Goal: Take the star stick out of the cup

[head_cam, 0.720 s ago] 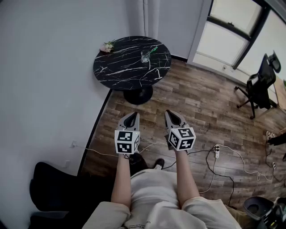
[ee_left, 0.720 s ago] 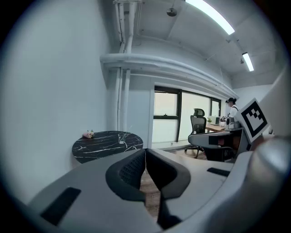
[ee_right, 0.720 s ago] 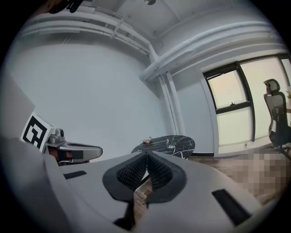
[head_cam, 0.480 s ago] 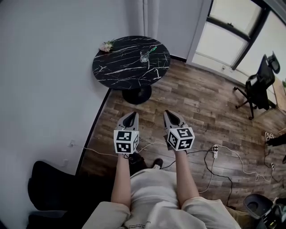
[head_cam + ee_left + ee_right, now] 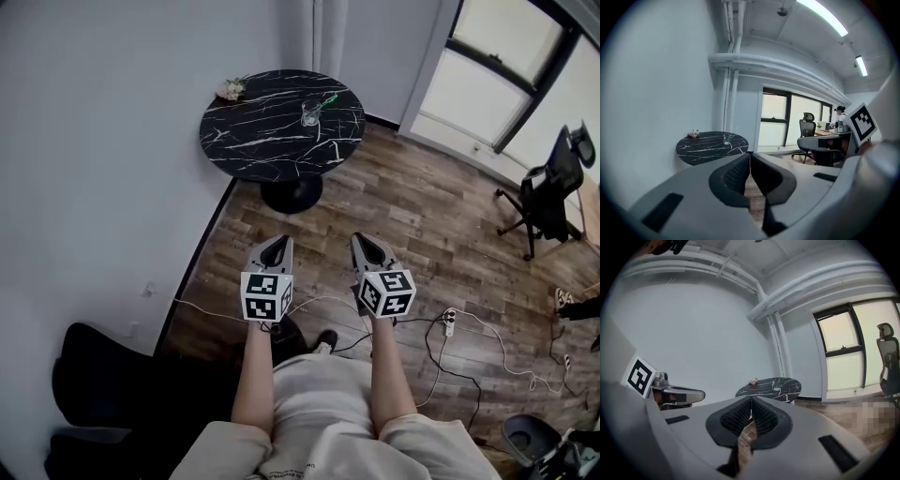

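A clear glass cup (image 5: 308,115) stands on the round black marble table (image 5: 262,141) far ahead, with a green star stick (image 5: 324,100) leaning out of it to the right. The cup also shows small in the left gripper view (image 5: 726,138) and in the right gripper view (image 5: 777,386). My left gripper (image 5: 276,245) and right gripper (image 5: 367,242) are held side by side over the wooden floor, well short of the table. Both are shut with nothing between the jaws.
A small flower bunch (image 5: 231,89) lies at the table's far left edge. Cables and a power strip (image 5: 451,315) trail over the floor to the right. A black office chair (image 5: 550,187) stands by the window. A dark bag (image 5: 94,375) sits by the wall at left.
The view has shifted slightly; the table sits a bit higher and to the right in the picture. Both grippers stay shut and side by side.
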Demonstrator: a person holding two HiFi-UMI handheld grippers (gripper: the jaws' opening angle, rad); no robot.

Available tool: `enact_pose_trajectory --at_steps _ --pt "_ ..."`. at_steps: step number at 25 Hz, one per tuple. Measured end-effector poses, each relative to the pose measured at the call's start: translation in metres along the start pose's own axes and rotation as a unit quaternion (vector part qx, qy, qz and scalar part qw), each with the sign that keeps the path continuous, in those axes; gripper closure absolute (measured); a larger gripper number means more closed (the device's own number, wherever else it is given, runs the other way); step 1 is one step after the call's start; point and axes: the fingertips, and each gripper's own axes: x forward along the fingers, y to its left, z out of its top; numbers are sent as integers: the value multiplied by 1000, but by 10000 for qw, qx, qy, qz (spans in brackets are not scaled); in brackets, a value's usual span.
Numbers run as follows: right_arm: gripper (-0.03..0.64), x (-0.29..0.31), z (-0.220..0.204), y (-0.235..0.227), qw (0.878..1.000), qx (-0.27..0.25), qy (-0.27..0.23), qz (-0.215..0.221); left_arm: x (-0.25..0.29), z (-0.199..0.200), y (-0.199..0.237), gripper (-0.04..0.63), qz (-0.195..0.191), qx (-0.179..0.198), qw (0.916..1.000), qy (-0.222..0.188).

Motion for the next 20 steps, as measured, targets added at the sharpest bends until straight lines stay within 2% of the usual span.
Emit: enact_pose_trajectory --at_steps 4,8,13,20 --pt "583 5 -7 -6 9986 484 117 184 6 -6 7 572 101 -31 9999 106" --pt "583 21 -8 -19 9991 356 180 143 22 -8 19 572 176 -99 9997 139" --pt "583 41 2 -39 9984 562 3 99 51 -1 32 572 151 -169 9996 180" --pt "583 81 11 -68 9983 502 183 214 110 16 43 572 -31 -256 9994 227"
